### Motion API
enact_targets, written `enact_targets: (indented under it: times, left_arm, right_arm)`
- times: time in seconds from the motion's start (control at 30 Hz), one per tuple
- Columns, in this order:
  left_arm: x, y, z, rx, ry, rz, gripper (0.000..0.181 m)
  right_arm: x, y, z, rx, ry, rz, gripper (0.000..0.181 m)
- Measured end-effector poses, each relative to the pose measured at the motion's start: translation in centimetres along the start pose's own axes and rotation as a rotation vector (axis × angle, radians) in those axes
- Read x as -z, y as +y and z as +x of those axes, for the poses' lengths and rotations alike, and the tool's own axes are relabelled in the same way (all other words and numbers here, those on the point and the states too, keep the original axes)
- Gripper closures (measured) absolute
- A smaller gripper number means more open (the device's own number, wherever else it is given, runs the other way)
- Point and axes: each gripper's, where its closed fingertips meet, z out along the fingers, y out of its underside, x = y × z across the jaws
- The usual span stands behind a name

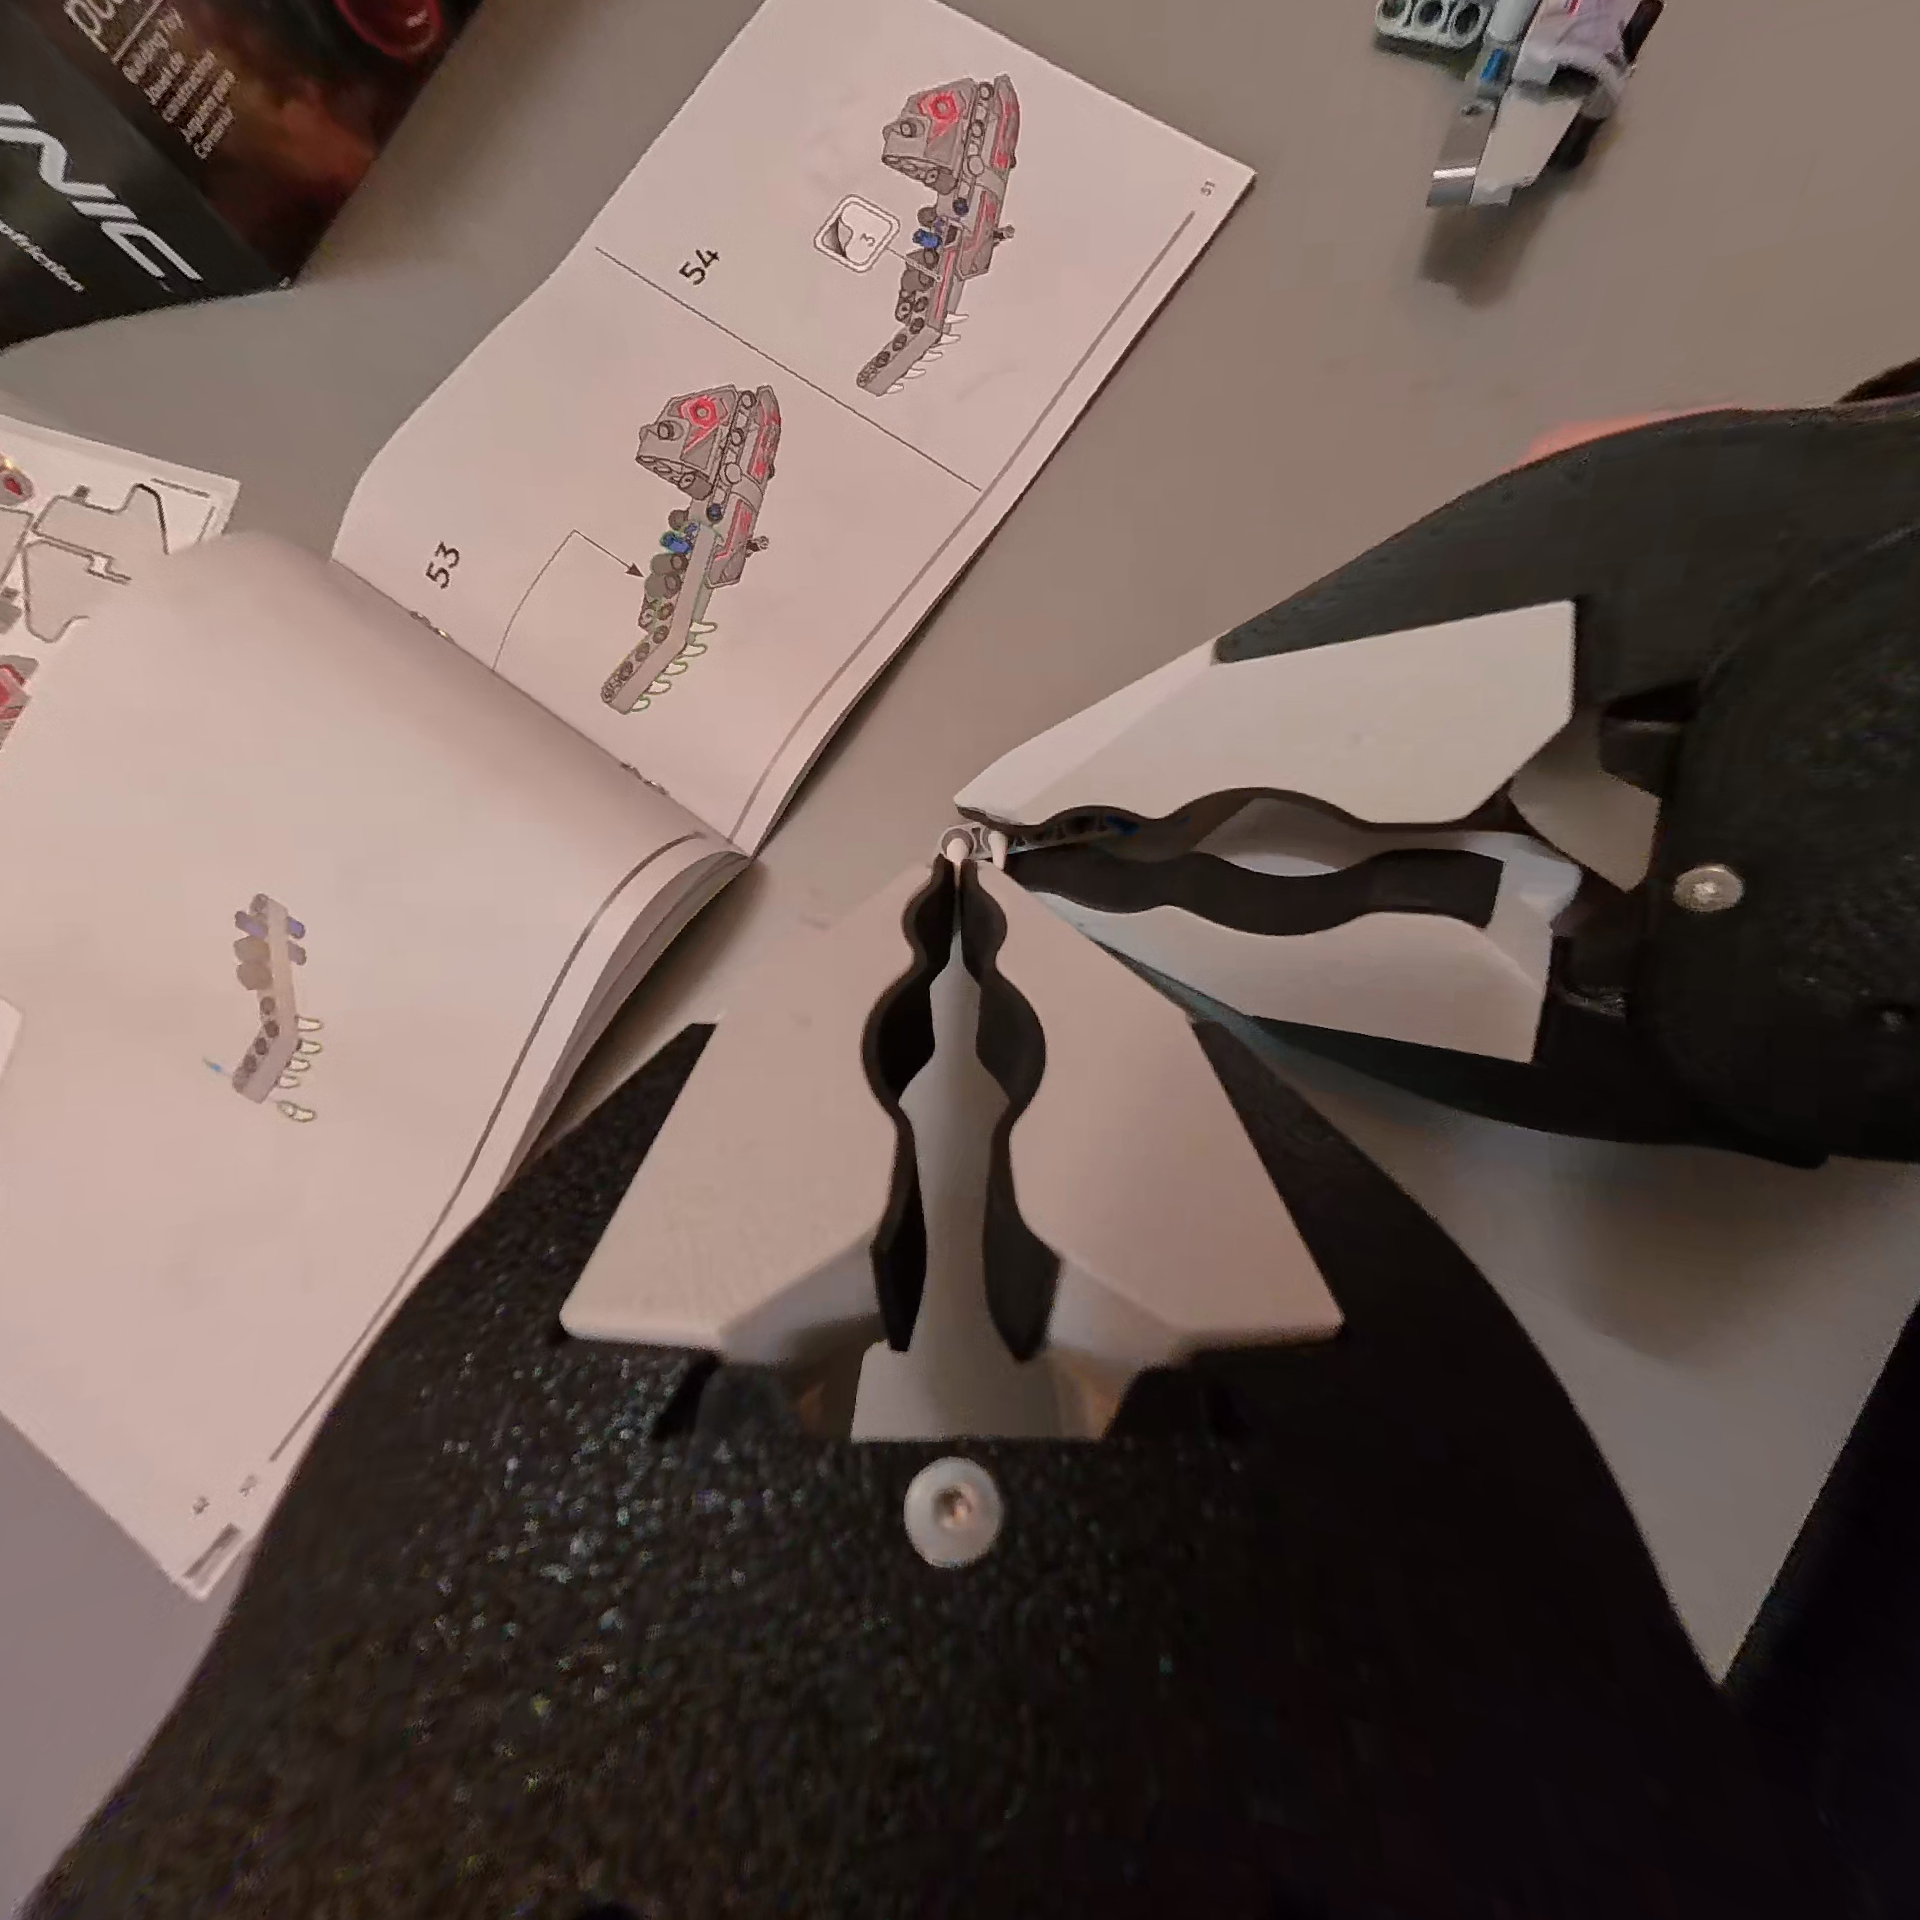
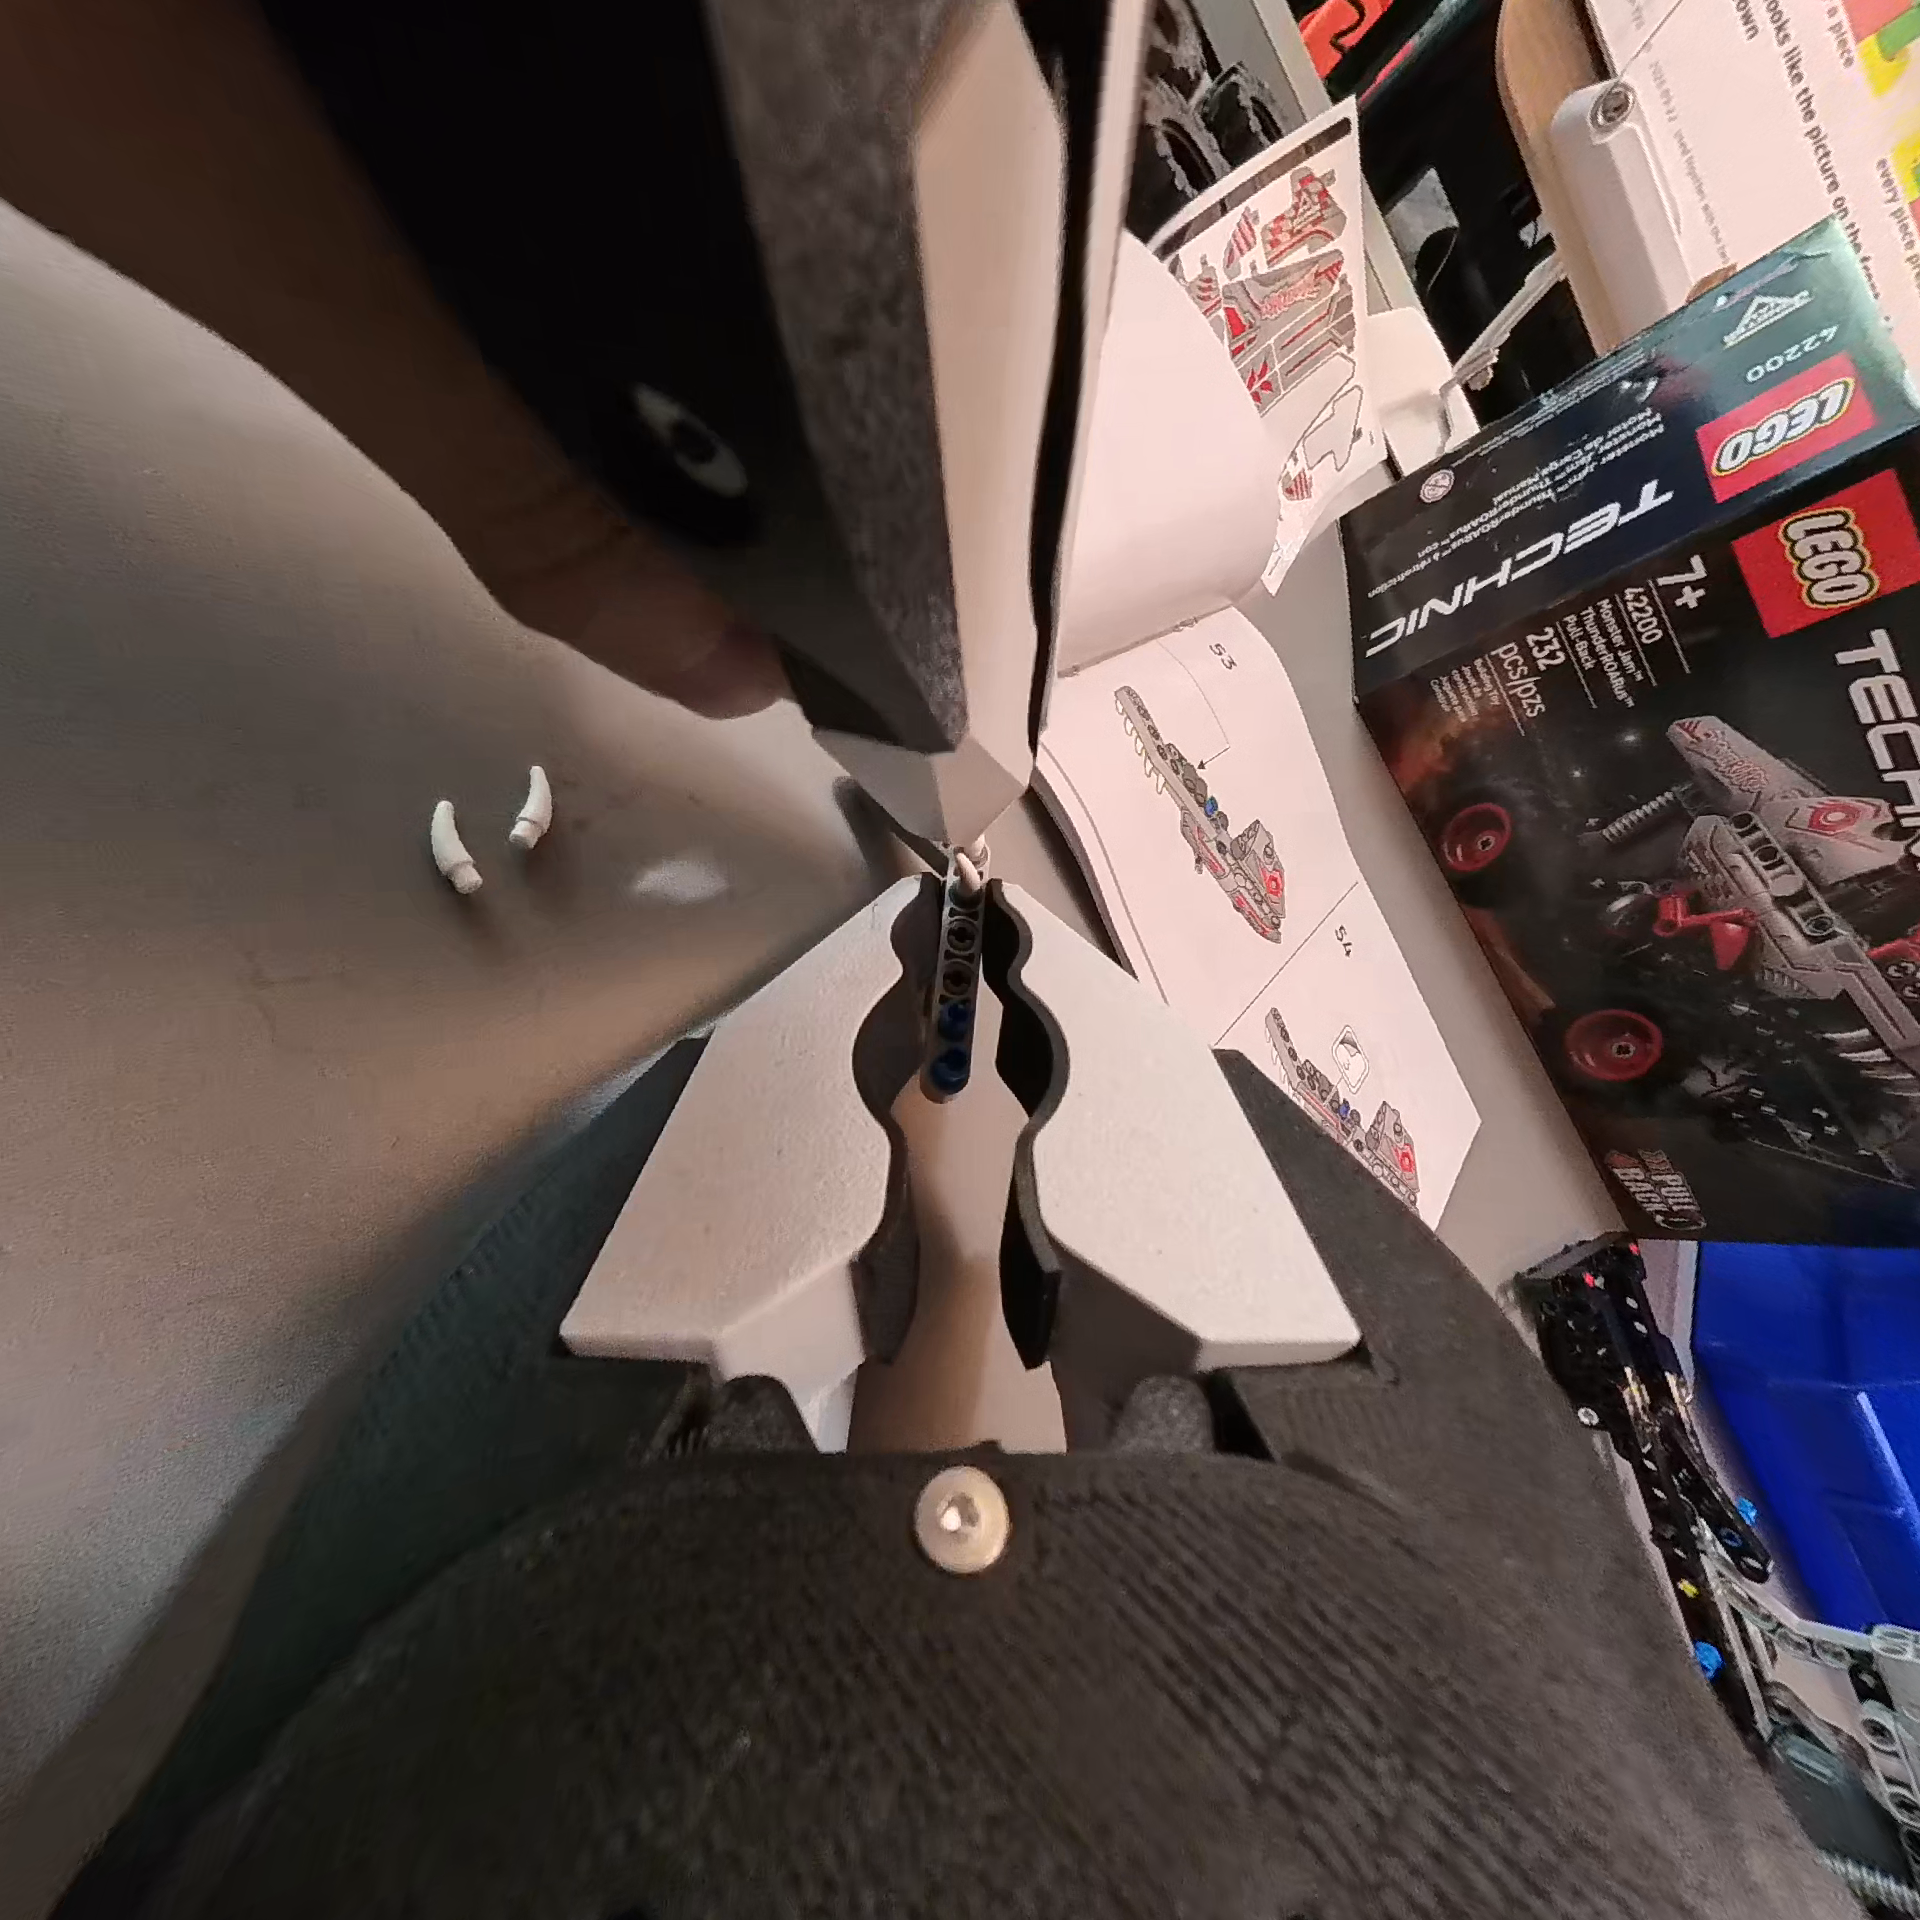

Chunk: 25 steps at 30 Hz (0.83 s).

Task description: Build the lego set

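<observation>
My right gripper (image 2: pixel 961 899) is shut on a thin grey beam (image 2: pixel 957 982) with holes and blue pins, held lengthwise between its pads. My left gripper (image 1: pixel 956 883) is shut on a small white tooth piece (image 1: pixel 953 852), with its tips at the beam's free end (image 1: pixel 963 835). In the right wrist view the left gripper (image 2: pixel 964 831) comes down from above and the tooth (image 2: pixel 972 864) touches the beam's end. The right gripper (image 1: pixel 992 836) enters the left wrist view from the right. Two loose white teeth (image 2: pixel 454 847) (image 2: pixel 530 805) lie on the grey table.
An open instruction booklet (image 1: pixel 727 416) lies just beyond the grippers, and also shows in the right wrist view (image 2: pixel 1195 831). A set box (image 2: pixel 1662 831) and a sticker sheet (image 2: pixel 1278 312) lie past it. A blue bin (image 2: pixel 1818 1403) and a dark part-built frame (image 2: pixel 1621 1455) are at the right. Another assembly (image 1: pixel 1496 104) lies far off.
</observation>
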Motion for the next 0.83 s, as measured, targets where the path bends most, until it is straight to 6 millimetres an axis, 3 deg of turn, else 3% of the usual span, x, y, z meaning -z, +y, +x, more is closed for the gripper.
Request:
enact_targets:
  times: [0.03, 0.83]
  left_arm:
    - [-0.02, 0.01, 0.0, -0.018, -0.005, -0.016, 0.181]
    - [-0.38, -0.07, -0.1, -0.131, 0.184, -0.366, 0.181]
  right_arm:
    - [0.0, 0.0, -0.01, 0.002, 0.0, -0.001, 0.174]
    - [-0.15, 0.19, -0.24, -0.024, -0.045, -0.011, 0.174]
